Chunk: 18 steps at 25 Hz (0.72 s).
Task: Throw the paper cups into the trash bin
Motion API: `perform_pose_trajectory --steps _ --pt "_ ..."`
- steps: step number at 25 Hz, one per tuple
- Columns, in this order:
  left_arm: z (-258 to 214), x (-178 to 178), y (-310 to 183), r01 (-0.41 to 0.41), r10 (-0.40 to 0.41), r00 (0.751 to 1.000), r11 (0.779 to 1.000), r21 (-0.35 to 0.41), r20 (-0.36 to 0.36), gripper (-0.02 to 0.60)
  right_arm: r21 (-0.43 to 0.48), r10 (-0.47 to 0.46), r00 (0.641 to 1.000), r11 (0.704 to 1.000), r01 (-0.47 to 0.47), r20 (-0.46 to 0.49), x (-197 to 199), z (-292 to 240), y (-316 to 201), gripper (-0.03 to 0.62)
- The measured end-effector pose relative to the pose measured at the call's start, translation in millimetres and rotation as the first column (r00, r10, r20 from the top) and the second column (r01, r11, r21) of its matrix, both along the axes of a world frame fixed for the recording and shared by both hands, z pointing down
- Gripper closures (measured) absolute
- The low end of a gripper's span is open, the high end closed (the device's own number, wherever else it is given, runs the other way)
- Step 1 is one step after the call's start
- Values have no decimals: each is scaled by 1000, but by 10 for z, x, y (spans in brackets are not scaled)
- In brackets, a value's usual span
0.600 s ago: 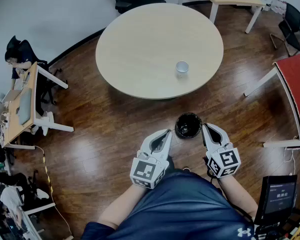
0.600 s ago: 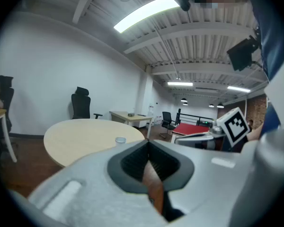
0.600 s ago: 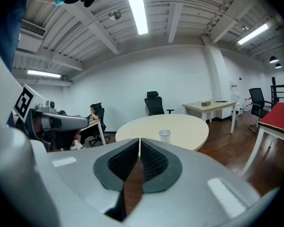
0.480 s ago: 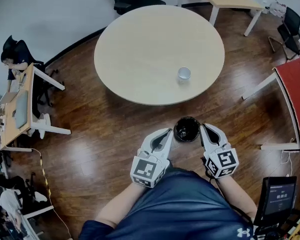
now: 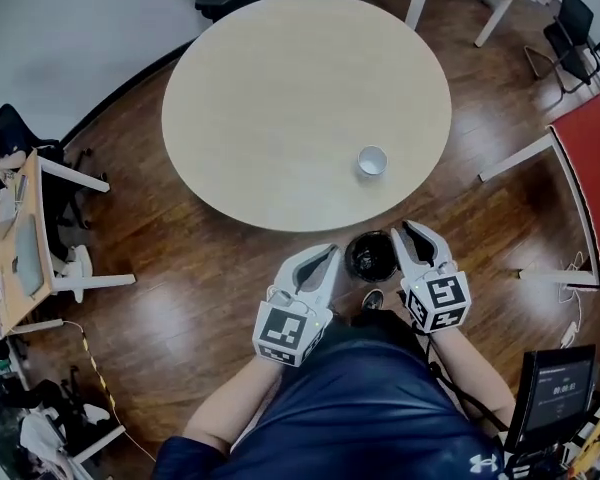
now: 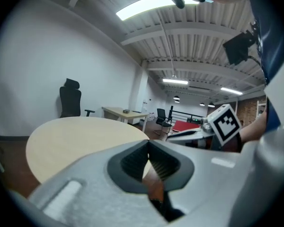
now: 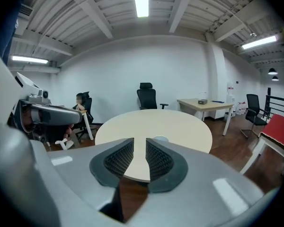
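On the table (image 5: pixel 270 108), near its close edge, sits one cup (image 5: pixel 372 161). Looks light and crushable, so I'd pinch the rim gently. Left gripper (image 5: pixel 324 256) is closed, right gripper (image 5: pixel 413 232) barely parted. Both are empty, flanking the bin (image 5: pixel 371 256).

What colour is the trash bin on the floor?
Black. The trash bin shows best in the head view.
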<state>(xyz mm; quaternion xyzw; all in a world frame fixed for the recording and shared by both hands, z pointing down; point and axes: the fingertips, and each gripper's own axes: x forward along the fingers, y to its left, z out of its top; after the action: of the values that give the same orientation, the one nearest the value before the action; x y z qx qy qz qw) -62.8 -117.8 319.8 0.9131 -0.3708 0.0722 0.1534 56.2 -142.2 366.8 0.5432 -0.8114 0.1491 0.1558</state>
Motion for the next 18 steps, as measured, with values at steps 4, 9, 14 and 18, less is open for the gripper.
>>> perform_pose_trajectory --steps 4,9,14,18 --pt "73 -15 -233 44 -43 999 999 -24 29 562 -49 -15 1000 999 15 3 61 351 -413 411" --pt "99 98 -232 86 -83 995 995 -58 48 431 -119 -42 999 992 39 -20 148 872 -841 278" --pt "276 6 -256 159 -148 984 980 -116 98 355 -176 -41 998 984 31 -54 168 1403 -1119 206" --pt "359 -57 -266 184 -170 979 974 -131 116 354 -181 -48 994 983 31 -95 117 1709 -1307 191"
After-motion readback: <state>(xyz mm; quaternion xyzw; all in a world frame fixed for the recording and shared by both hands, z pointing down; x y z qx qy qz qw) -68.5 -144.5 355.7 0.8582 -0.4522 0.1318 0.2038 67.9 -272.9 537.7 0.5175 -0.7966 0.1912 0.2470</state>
